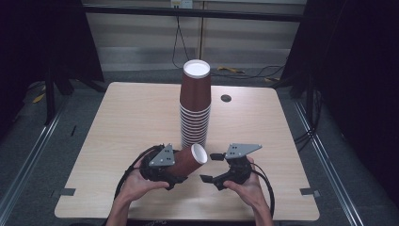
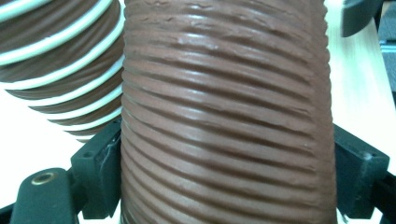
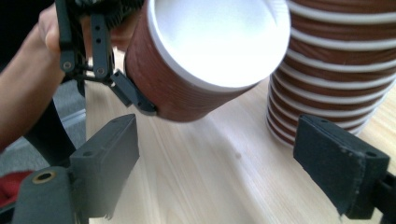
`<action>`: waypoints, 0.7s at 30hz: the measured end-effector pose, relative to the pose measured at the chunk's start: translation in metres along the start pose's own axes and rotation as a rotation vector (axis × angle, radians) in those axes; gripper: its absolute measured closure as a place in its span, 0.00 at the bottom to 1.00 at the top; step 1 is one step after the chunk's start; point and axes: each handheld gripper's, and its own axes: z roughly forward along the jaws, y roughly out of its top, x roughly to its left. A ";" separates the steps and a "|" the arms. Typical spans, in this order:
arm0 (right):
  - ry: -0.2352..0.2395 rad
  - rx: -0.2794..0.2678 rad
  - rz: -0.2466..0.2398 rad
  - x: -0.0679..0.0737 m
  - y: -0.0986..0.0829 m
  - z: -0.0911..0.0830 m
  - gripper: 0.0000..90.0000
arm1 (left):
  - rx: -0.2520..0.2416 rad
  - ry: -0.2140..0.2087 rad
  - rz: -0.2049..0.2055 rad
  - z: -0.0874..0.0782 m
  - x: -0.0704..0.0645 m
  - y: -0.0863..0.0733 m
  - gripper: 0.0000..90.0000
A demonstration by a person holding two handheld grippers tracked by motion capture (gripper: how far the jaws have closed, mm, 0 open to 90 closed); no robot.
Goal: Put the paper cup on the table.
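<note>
One brown cup (image 1: 188, 160) lay sideways, clamped in your left gripper (image 1: 181, 173) beside the cup stack (image 1: 195, 106); your right gripper (image 1: 211, 167) stood apart, empty.

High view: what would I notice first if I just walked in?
Probably the tall stack of brown cups standing in the middle of the wooden table. Right in front of it, the left gripper holds one brown cup tipped on its side, its white mouth facing the open right gripper.
</note>
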 end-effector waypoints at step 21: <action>0.010 0.128 -0.075 0.001 0.003 0.009 0.17 | 0.165 -0.034 0.091 0.007 -0.006 0.005 0.17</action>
